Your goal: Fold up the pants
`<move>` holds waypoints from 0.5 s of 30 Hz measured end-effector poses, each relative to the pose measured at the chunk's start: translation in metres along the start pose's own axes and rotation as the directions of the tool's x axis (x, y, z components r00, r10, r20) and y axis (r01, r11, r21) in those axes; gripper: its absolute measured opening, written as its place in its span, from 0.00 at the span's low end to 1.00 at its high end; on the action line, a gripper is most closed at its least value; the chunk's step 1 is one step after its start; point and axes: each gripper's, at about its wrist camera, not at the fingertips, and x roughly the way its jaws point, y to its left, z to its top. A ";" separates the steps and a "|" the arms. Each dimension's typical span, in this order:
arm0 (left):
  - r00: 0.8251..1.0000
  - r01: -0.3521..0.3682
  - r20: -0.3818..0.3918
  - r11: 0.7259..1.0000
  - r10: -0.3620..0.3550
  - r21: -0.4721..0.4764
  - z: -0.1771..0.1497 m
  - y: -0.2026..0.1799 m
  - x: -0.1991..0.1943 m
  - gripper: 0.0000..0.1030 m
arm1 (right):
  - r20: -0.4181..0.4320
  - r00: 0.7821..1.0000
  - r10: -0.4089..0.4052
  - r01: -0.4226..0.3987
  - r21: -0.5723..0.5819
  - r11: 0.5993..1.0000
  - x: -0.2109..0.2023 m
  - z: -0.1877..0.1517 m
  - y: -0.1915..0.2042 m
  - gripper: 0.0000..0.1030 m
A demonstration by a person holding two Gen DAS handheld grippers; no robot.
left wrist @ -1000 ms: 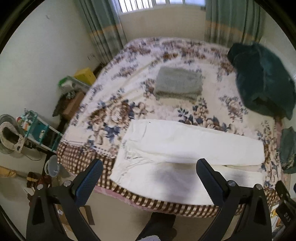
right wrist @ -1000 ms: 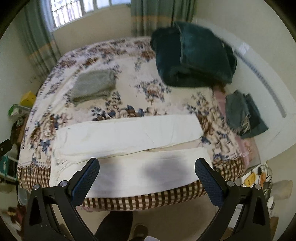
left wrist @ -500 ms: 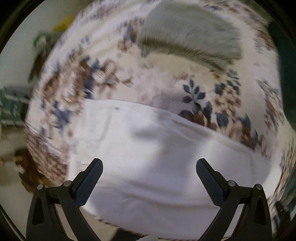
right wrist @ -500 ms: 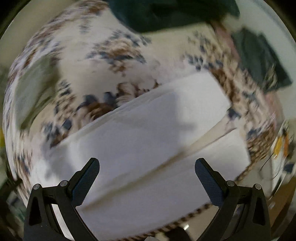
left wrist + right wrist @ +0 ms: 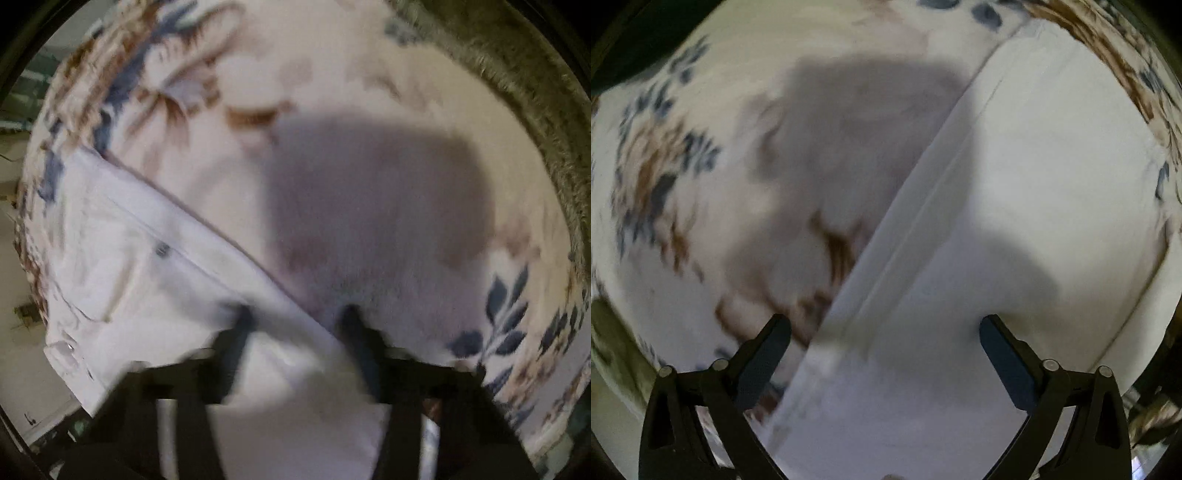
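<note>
Now left hand-held gripper closing over pants edge.

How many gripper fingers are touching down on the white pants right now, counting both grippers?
2 look clear. The left gripper, jaws closing over the white pants edge, has one finger on them; the right gripper, one. Blur may hide others.

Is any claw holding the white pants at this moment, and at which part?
The left claw is closing over the far long edge of the white pants; a firm hold cannot be told. The right claw is open, holding nothing.
</note>
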 end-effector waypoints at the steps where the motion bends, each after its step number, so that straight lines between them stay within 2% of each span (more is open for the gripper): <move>1: 1.000 -0.009 0.017 1.000 0.009 0.007 -0.005 0.001 -0.003 0.19 | 0.003 1.000 -0.007 0.007 0.012 1.000 0.003 0.002 -0.001 0.87; 2: 0.999 0.003 0.039 1.000 -0.003 0.014 -0.014 0.006 -0.009 0.15 | 0.010 1.000 -0.013 0.013 0.012 1.000 0.005 0.002 -0.001 0.75; 3: 0.999 0.008 0.054 1.000 -0.009 0.020 -0.020 0.009 -0.013 0.11 | 0.020 1.000 -0.020 0.019 0.006 1.000 0.006 0.001 -0.001 0.67; 5: 0.995 0.041 0.085 0.998 -0.045 0.042 -0.035 0.018 -0.027 0.10 | 0.045 0.999 -0.006 0.007 -0.025 1.000 0.002 -0.005 -0.002 0.26; 7: 0.988 0.083 0.124 0.995 -0.090 0.060 -0.050 0.030 -0.048 0.09 | 0.044 0.999 0.033 -0.030 -0.064 0.997 -0.003 -0.014 -0.003 0.08; 10: 0.972 0.142 0.180 0.987 -0.154 0.078 -0.083 0.055 -0.085 0.09 | 0.070 0.995 0.077 -0.066 -0.145 0.987 -0.020 -0.031 -0.005 0.04; 13: 0.947 0.219 0.224 0.972 -0.232 0.081 -0.126 0.093 -0.127 0.09 | 0.080 0.986 0.149 -0.130 -0.202 0.971 -0.048 -0.057 -0.022 0.04; 14: 0.934 0.252 0.240 0.965 -0.264 0.079 -0.146 0.109 -0.146 0.09 | 0.075 0.983 0.170 -0.151 -0.210 0.966 -0.053 -0.055 -0.030 0.04; 15: 0.925 0.274 0.250 0.958 -0.286 0.082 -0.153 0.123 -0.154 0.08 | 0.072 0.979 0.191 -0.171 -0.222 0.960 -0.068 -0.066 -0.039 0.04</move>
